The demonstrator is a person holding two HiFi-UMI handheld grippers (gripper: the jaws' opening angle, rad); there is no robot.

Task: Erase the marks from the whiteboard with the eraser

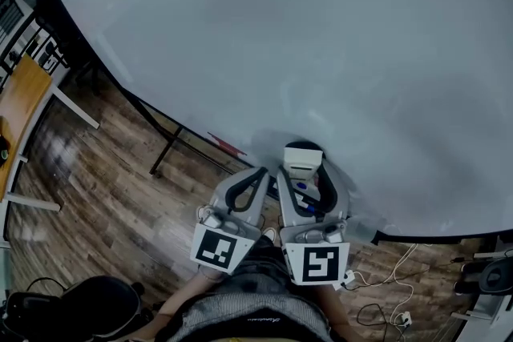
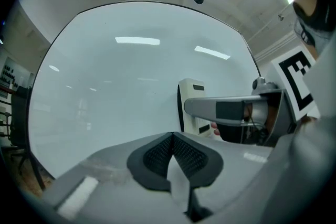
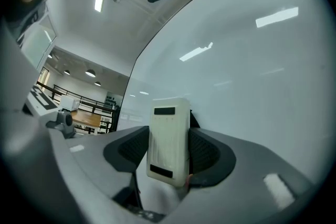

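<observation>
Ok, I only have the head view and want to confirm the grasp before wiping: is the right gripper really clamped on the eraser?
Observer: Yes. In the right gripper view the eraser stands upright in the right gripper, with both fingers pressed against its sides.
Operator: And the left gripper, is it holding anything?
Observer: No. The left gripper view shows the left gripper with its fingers shut together and nothing between them.
</observation>
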